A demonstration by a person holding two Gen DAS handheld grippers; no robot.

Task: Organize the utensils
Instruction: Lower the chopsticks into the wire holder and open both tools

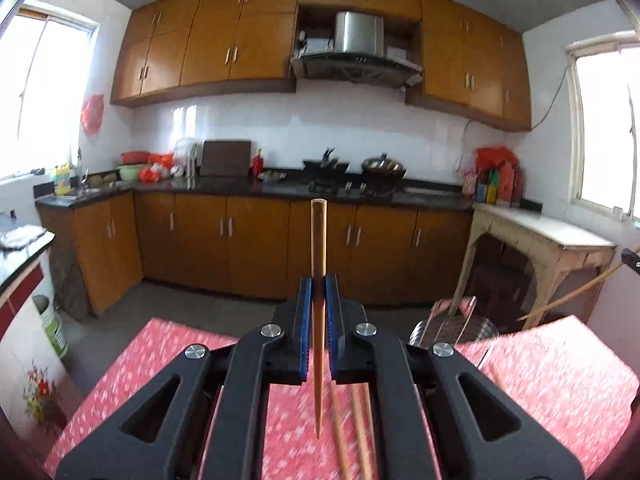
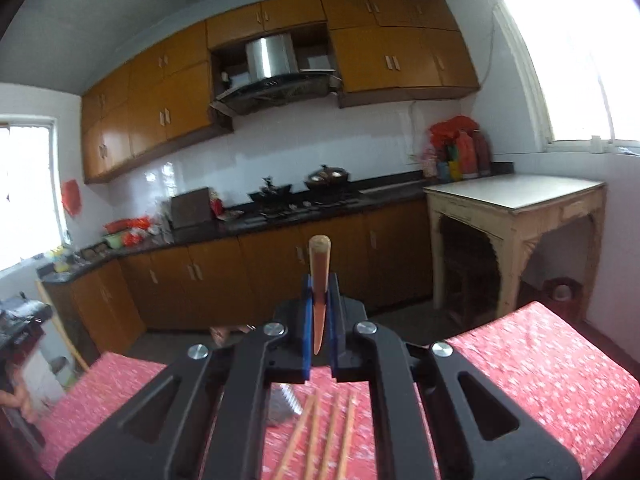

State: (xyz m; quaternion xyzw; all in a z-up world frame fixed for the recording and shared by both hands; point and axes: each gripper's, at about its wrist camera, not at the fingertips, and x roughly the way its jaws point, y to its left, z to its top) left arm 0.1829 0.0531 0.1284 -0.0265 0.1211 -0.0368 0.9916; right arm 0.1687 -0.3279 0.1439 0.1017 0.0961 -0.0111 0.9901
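My left gripper is shut on a wooden chopstick that stands upright between the blue pads, its tip hanging over the table. Two more chopsticks lie on the red flowered tablecloth below it. A clear glass holder with metal utensils stands to the right on the table. My right gripper is shut on another wooden chopstick, also held upright. Several chopsticks lie on the red tablecloth beneath it, next to a metal utensil. At the right edge of the left wrist view, the other gripper's chopstick slants across.
Beyond the table runs a kitchen counter with a stove and pans. A pale side table stands at the right under a window. A white cabinet is at the left. A person's hand shows at the left edge.
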